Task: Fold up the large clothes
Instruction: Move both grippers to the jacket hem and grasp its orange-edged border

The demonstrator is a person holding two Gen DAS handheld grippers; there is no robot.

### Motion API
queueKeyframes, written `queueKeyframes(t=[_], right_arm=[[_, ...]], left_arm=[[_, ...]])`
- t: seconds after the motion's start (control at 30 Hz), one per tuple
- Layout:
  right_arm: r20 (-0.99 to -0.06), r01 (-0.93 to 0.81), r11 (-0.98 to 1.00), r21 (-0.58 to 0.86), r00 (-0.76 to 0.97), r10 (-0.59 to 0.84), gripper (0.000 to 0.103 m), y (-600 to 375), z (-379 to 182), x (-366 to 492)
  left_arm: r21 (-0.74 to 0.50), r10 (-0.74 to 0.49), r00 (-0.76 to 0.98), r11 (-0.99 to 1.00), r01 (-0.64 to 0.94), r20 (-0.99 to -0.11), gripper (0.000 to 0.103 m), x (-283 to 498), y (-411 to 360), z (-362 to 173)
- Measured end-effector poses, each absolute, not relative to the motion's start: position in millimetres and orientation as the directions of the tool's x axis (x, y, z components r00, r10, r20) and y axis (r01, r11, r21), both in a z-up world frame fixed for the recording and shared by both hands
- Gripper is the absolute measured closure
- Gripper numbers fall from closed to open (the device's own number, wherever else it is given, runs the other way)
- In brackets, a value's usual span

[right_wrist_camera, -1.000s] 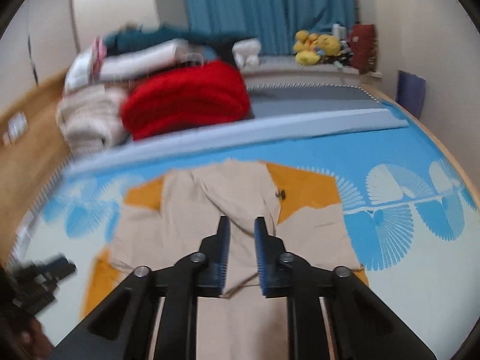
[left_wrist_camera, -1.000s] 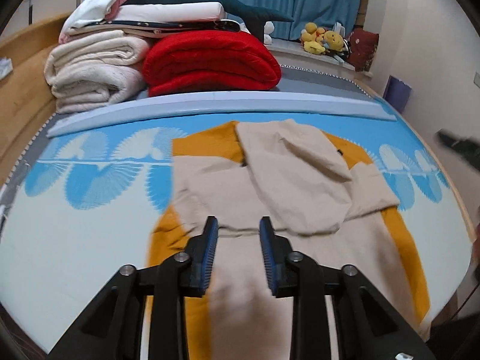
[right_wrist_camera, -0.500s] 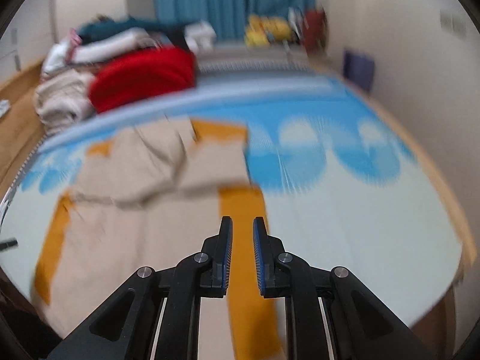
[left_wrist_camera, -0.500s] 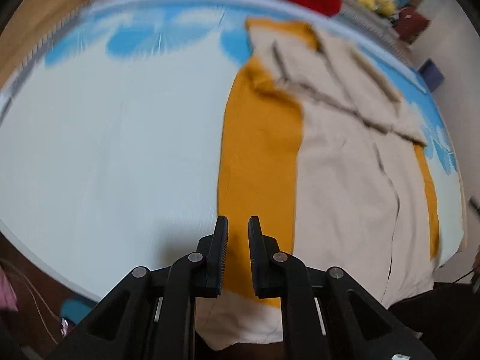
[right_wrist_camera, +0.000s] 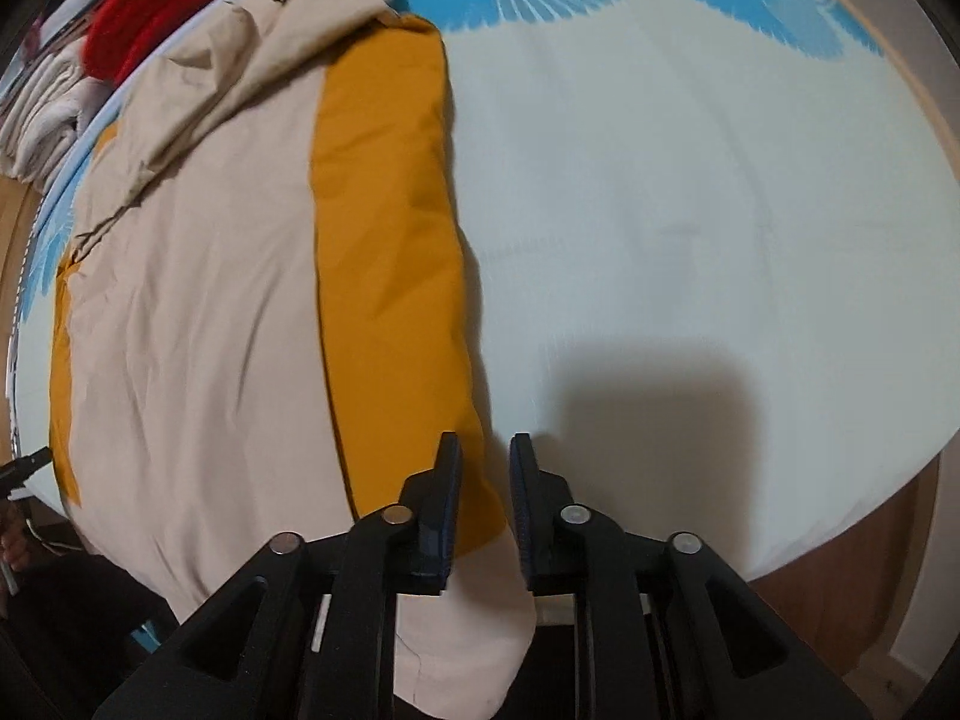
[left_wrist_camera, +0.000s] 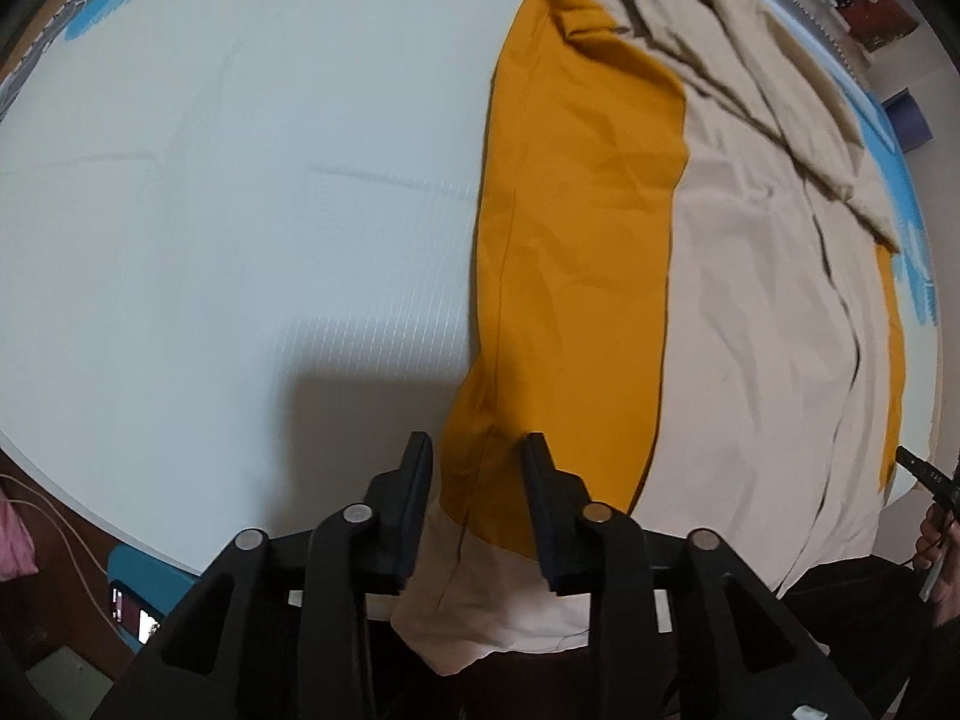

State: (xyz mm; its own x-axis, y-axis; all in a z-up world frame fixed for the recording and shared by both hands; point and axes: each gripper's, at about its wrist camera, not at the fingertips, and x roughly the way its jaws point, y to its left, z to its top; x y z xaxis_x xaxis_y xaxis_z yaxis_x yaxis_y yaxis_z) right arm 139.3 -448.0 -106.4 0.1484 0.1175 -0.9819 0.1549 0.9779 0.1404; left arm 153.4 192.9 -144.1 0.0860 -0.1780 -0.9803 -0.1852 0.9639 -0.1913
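Garment (left_wrist_camera: 750, 312) lay on the bed (left_wrist_camera: 240, 210); only the right view showed red blankets (right_wrist_camera: 150, 0) beyond it — both grippers, left (left_wrist_camera: 477, 444) and right (right_wrist_camera: 484, 444), pointed down over its hem, jaws just opening, gripping nothing.

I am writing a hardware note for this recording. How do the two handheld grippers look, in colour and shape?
Both look alike. The left gripper and the right gripper are matte black, with angular arms that have triangular cut-outs and round silver pivot pins. Each ends in two flat, narrow fingers; the right gripper's inner pads look ribbed and blue. No cable or sleeve is clearly visible on them.
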Motion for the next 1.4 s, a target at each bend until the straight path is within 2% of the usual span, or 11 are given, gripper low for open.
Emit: queueKeyframes(t=[0.07, 0.17, 0.5, 0.53, 0.6, 0.63, 0.67, 0.83, 0.93, 0.97, 1.4], right_arm=[[-0.986, 0.155, 0.981, 0.12, 0.13, 0.1, 0.072, -450, -112, 140], [-0.993, 0.143, 0.986, 0.091, 0.089, 0.078, 0.064, -449, -121, 139], [-0.997, 0.032, 0.997, 0.064, 0.04, 0.062, 0.062, -432, -127, 133], [-0.997, 0.024, 0.998, 0.066, 0.042, 0.065, 0.064, -430, -127, 132], [-0.997, -0.02, 0.998, 0.064, 0.046, 0.065, 0.083, -424, -124, 130], [-0.997, -0.035, 0.998, 0.054, 0.058, 0.056, 0.094, -422, -121, 130], [-0.996, -0.044, 0.998, 0.05, 0.078, 0.053, 0.1, -421, -116, 129], [-0.972, -0.003, 0.991, 0.137, 0.195, 0.135, 0.1, -438, -84, 126], [-0.986, 0.031, 0.994, 0.106, 0.134, 0.101, 0.1, -449, -98, 120], [-0.99, 0.033, 0.995, 0.094, 0.111, 0.089, 0.096, -440, -104, 123], [-0.997, -0.085, 0.995, -0.043, 0.07, -0.037, 0.08, -417, -111, 111]], left_arm=[[-0.184, -0.175, 0.066, 0.967, -0.174, -0.982, 0.073, 154, 189, -149], [-0.169, -0.166, 0.036, 0.975, -0.147, -0.985, 0.072, 153, 183, -156], [-0.094, -0.095, -0.003, 0.992, -0.083, -0.995, 0.072, 150, 164, -166], [-0.081, -0.081, -0.002, 0.994, -0.072, -0.997, 0.075, 150, 159, -166], [-0.044, -0.044, 0.001, 0.998, -0.036, -0.999, 0.082, 148, 148, -165], [-0.026, -0.026, 0.008, 1.0, -0.016, -1.0, 0.091, 147, 143, -163], [-0.02, -0.02, 0.016, 1.0, -0.003, -1.0, 0.096, 146, 140, -161], [0.019, 0.016, 0.055, 0.998, 0.064, -0.998, 0.096, 137, 125, -151], [0.021, 0.02, 0.011, 0.998, 0.059, -1.0, 0.088, 137, 128, -162], [0.015, 0.015, 0.001, 0.999, 0.052, -1.0, 0.087, 137, 129, -164], [0.05, 0.052, -0.013, 0.995, 0.082, -0.999, 0.086, 150, 102, -175]])
